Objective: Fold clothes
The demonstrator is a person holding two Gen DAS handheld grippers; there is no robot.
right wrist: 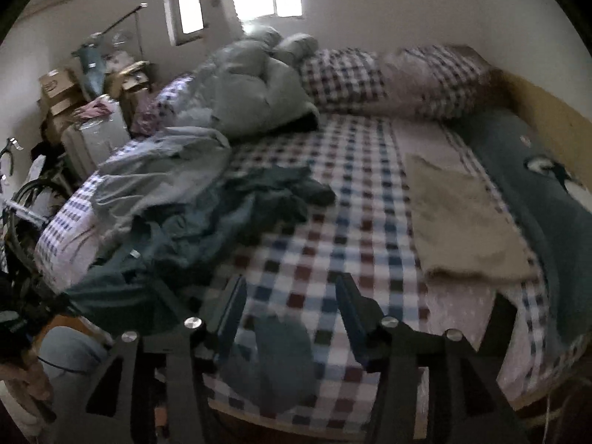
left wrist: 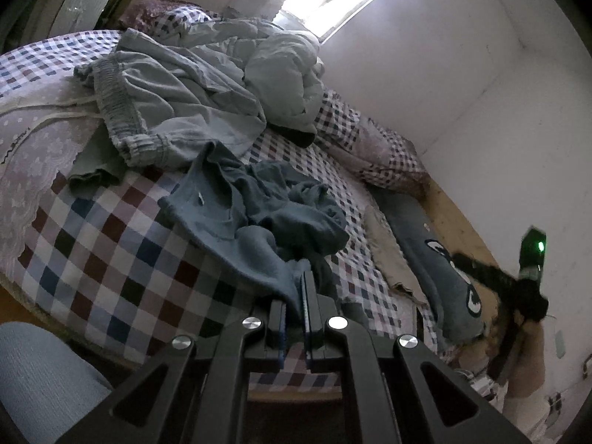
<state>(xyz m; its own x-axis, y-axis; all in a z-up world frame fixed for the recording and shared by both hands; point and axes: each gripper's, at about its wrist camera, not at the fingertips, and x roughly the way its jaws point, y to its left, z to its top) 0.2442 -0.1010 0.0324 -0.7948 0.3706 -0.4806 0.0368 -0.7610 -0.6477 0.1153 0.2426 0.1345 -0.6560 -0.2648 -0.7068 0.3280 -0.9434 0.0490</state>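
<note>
left gripper (left wrist: 301, 288) fingers clenched on crumpled dark blue cotton garment (left wrist: 259, 214) | right gripper (right wrist: 292, 296) fingers released, above checked bed sheet (right wrist: 370, 192) | garment beside pale blue trousers (left wrist: 166, 103)

Right wrist view is motion-blurred; boxes (right wrist: 59, 92) by the wall show no readable print; the left gripper (left wrist: 299, 288) hides the blue garment (left wrist: 236, 218) edge it pinches

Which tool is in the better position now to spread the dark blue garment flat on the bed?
Probably the right tool: it is open and empty above the bed. The left tool is already shut on the dark blue garment, so it can only hold.
</note>
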